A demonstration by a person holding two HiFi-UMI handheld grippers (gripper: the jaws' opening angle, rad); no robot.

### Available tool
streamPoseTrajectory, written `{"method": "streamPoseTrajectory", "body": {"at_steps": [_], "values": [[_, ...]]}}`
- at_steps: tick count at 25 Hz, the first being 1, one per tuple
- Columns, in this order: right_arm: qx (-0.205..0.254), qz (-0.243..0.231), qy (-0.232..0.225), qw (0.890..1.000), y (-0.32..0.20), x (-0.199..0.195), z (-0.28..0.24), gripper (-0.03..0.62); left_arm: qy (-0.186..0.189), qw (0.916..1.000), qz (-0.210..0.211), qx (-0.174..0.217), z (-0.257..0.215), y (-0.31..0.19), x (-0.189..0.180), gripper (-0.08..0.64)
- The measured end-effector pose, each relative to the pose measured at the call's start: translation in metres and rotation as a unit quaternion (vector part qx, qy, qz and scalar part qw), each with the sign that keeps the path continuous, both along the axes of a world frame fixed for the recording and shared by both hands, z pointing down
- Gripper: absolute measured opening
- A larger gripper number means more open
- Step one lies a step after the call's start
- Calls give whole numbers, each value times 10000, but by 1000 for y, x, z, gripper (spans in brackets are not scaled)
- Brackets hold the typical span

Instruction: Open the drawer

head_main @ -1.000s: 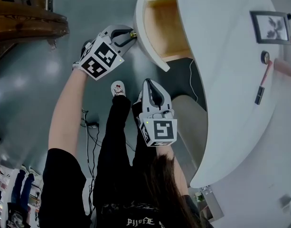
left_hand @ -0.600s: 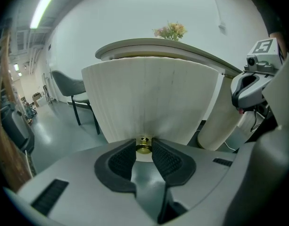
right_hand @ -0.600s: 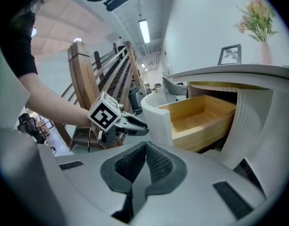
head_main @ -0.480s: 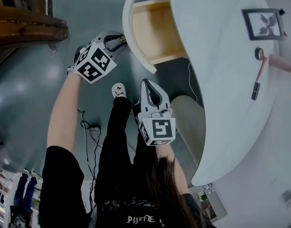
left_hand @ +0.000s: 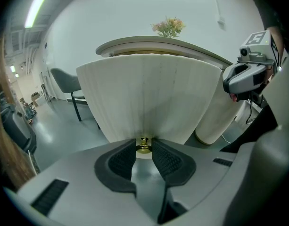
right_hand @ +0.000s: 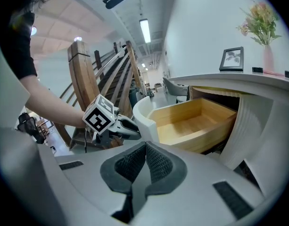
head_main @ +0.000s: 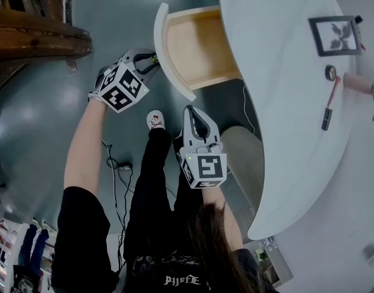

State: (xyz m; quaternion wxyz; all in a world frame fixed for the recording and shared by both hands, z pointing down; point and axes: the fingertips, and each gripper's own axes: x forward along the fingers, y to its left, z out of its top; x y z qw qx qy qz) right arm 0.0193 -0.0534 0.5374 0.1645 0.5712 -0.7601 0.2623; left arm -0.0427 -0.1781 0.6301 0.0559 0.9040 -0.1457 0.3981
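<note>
The drawer [head_main: 196, 44] stands pulled out from under the white curved table [head_main: 284, 78], its bare wooden inside showing. Its white ribbed front [left_hand: 149, 100] fills the left gripper view, with a small brass knob [left_hand: 143, 145] at the bottom middle. My left gripper [head_main: 151, 60] is shut on that knob, which sits between the black pads [left_hand: 123, 160]. In the right gripper view the drawer [right_hand: 191, 121] lies open ahead and the left gripper [right_hand: 135, 132] is at its front. My right gripper [head_main: 193, 113] hangs shut and holds nothing, below the drawer.
On the table top are a framed picture [head_main: 333, 34], a pink vase [head_main: 360, 83] and small items. A wooden staircase [head_main: 34, 35] rises at the far left. The table's thick white leg [head_main: 244, 157] and a cable [head_main: 116, 176] are on the grey floor by the person's legs.
The drawer has slid further out of the table, drawn by the left gripper on its knob, which moved left in the head view. The right gripper stayed still.
</note>
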Motion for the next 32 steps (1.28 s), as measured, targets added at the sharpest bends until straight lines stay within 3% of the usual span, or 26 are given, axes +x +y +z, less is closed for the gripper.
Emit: {"method": "streamPoseTrajectory", "body": {"at_steps": [19, 28, 32], "values": [[-115, 135, 98, 9998, 10, 11, -2, 26, -385, 9991, 175, 45, 2, 4, -17, 117], [-123, 20, 74, 9999, 16, -1, -4, 26, -380, 9992, 80, 70, 1, 6, -23, 117], [-220, -57, 7, 9997, 21, -3, -4, 26, -235, 9994, -242, 37, 0, 7, -24, 118]]}}
